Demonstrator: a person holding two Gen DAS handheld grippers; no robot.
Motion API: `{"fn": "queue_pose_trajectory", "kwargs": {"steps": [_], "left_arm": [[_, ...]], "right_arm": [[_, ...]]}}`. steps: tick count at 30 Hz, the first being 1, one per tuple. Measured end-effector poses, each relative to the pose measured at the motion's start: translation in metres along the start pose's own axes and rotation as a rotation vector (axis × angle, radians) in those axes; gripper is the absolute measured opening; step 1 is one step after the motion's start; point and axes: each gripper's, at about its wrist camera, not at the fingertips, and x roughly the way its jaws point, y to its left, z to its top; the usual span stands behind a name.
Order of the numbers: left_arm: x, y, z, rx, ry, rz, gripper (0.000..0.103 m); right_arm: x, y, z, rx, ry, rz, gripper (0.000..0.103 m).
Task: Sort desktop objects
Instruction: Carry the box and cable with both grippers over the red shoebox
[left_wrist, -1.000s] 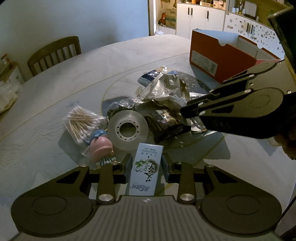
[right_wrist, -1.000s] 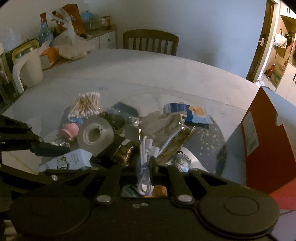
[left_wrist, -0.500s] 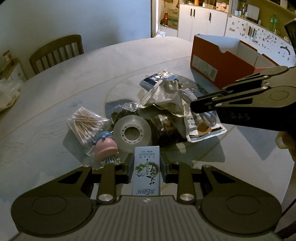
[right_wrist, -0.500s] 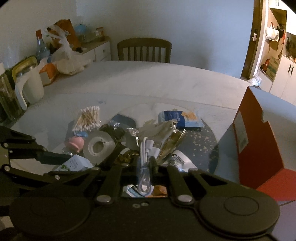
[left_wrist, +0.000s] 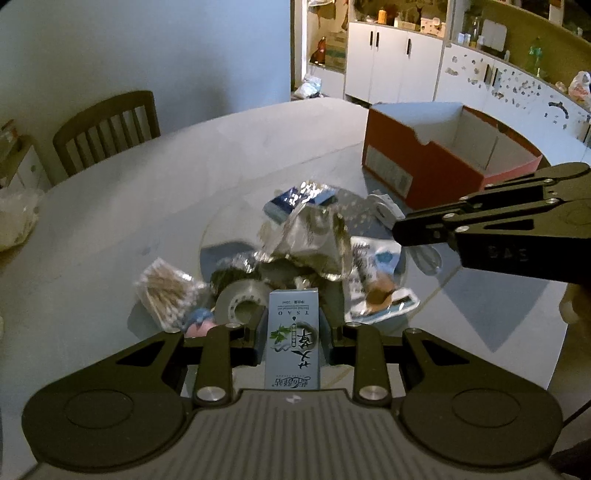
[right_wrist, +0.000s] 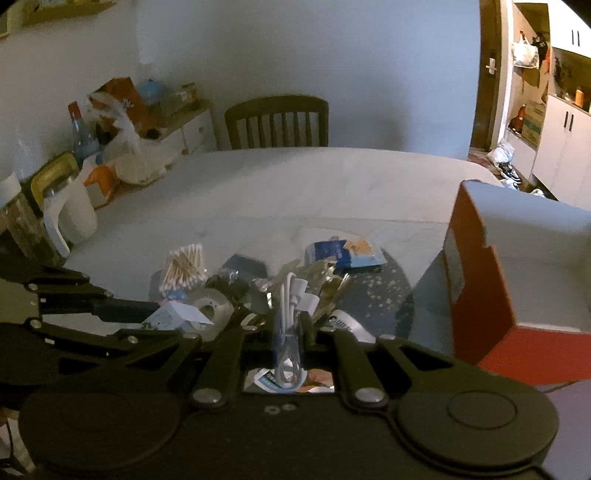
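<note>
Both claws are rising higher above the pile than a moment ago, each carrying its catch. The left claw (left_wrist: 292, 334) is clenching the pale blue-grey carton printed with green leaves (left_wrist: 293, 341), holding it above the roll of clear tape (left_wrist: 238, 301) near the worktop's (left_wrist: 155, 206) near edge. The right claw (right_wrist: 290, 332) is gripping the coiled white charging cable (right_wrist: 290, 314) over the foil packets (right_wrist: 325, 277). The red open cardboard box (right_wrist: 491, 288) is sitting at the worktop's right edge.
</note>
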Motion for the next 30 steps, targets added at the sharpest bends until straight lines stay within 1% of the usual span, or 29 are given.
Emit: {"fn": "queue_pose_trajectory", "kwargs": {"steps": [6,17,30], "left_arm": [[0.000,-0.013,0.022,0.021,-0.024,-0.012,0.028],[0.010,-0.054,0.071,0.059,-0.055,-0.050,0.028],[0.038,-0.110,0.127,0.113,-0.089,-0.102,0.028]], "right_arm": [[-0.019,-0.024,0.011,0.023,-0.040,-0.005,0.008],[-0.038,-0.074,0.029,0.050,-0.075,-0.024,0.008],[-0.051,-0.140,0.034,0.085,-0.099,-0.072,0.008]]}}
